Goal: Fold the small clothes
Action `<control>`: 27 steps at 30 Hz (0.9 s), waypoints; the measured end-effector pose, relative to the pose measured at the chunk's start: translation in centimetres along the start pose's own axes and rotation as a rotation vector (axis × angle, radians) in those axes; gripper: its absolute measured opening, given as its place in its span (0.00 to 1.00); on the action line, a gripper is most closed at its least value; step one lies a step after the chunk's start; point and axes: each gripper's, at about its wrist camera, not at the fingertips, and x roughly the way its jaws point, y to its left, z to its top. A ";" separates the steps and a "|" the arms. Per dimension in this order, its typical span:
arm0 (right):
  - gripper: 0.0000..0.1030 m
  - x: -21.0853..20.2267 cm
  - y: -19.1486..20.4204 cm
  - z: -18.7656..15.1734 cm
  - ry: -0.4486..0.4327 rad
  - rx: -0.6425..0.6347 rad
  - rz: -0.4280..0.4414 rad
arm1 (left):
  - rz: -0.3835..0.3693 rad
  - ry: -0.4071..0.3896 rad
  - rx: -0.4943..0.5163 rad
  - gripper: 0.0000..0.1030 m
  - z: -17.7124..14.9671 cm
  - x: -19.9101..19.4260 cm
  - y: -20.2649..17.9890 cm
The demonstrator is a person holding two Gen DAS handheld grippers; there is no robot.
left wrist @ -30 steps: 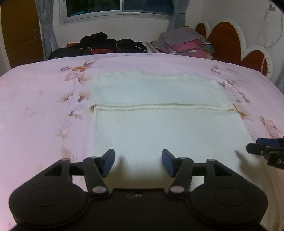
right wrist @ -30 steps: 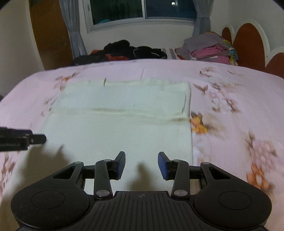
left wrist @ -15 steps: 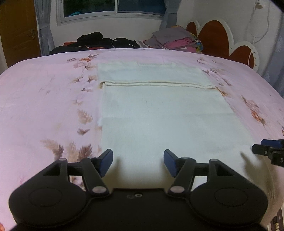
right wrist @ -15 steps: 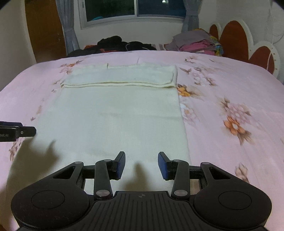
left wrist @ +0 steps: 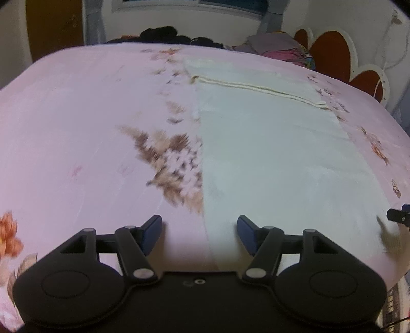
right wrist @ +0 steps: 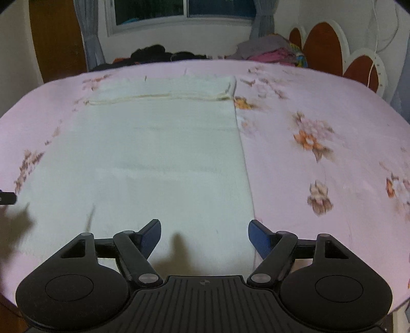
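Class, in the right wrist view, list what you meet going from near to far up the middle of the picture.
Open right gripper → flat cream cloth → its folded-over far band → pink floral bedsheet → dark clothes heap → window.

Bed covered by pink floral sheet (right wrist: pixel 320 107). Headboard (right wrist: pixel 323 48) at right: dark red scalloped panels, white edging. Far wall white, with window (right wrist: pixel 184 11) dark, grey curtains (right wrist: pixel 89 43) either side. Brown wooden panel (right wrist: pixel 55 38) at left, possibly a door. Piled dark clothing (right wrist: pixel 153 52) and stacked folded garments (right wrist: pixel 269 48) along far edge.
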 end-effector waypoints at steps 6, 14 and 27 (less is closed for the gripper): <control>0.73 1.0 -1.6 -1.5 0.046 0.051 -0.024 | -0.058 0.052 -0.063 0.49 -1.7 0.2 1.1; 0.58 1.3 -2.6 -2.5 0.074 0.119 -0.009 | -0.167 0.090 -0.050 0.40 -2.2 0.9 -0.4; 0.07 0.3 -2.7 -0.4 0.082 0.196 0.141 | -0.262 -0.002 -0.019 0.07 0.2 0.6 -2.0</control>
